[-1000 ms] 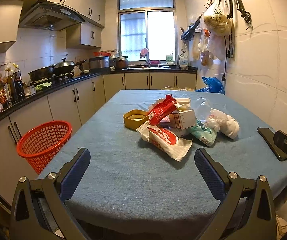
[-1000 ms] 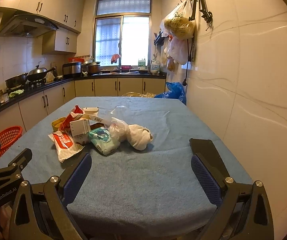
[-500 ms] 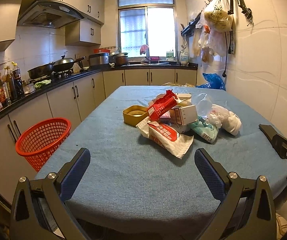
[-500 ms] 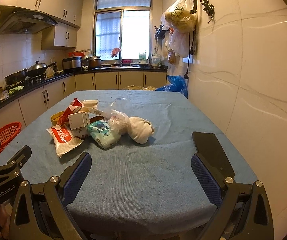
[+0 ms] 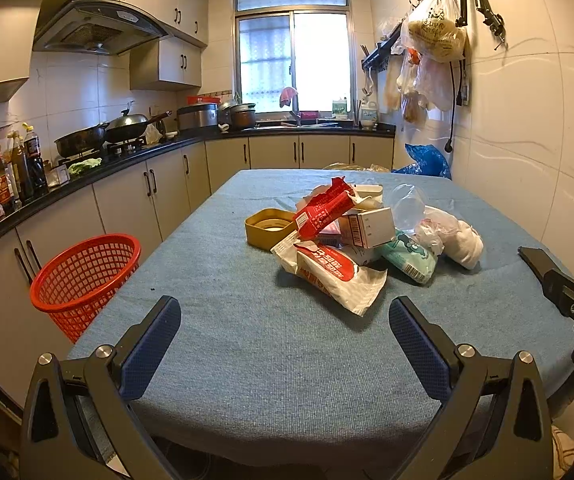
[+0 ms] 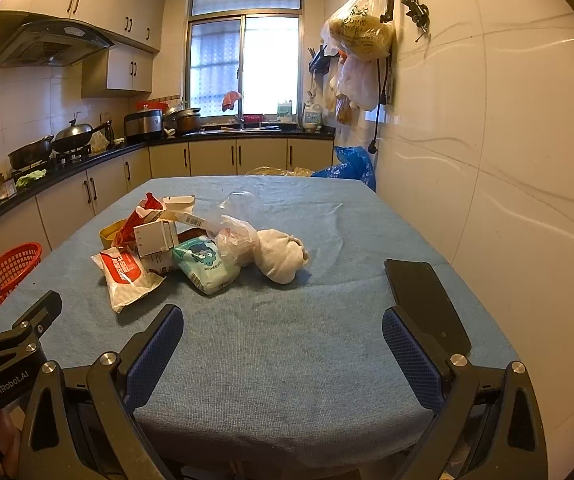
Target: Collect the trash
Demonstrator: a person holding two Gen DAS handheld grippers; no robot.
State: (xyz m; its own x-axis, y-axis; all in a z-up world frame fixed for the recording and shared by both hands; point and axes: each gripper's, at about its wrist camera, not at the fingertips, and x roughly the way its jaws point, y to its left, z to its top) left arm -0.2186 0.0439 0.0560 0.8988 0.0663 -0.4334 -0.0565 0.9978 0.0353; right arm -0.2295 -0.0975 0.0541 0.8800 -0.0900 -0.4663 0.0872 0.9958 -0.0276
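A heap of trash (image 5: 359, 240) is lying mid-desk, ahead of both of your grippers and touched by neither. Its nearest piece, a red-and-white wrapper (image 5: 331, 276), is stretching out just ahead of your left gripper (image 5: 285, 322) and slightly to its right, long axis slanting from far-left to near-right. A teal packet (image 6: 205, 266) and a white bundle (image 6: 281, 256) are sitting ahead and left of your right gripper (image 6: 283, 334). You are holding both grippers wide apart and empty over the near edge of the blue-covered desk (image 5: 247, 360). The left one appears the nearer to the wrapper, so the first pick likely falls to it. The red basket (image 5: 83, 276) is waiting below the desk edge, off to the left gripper's left, presumably the drop point.
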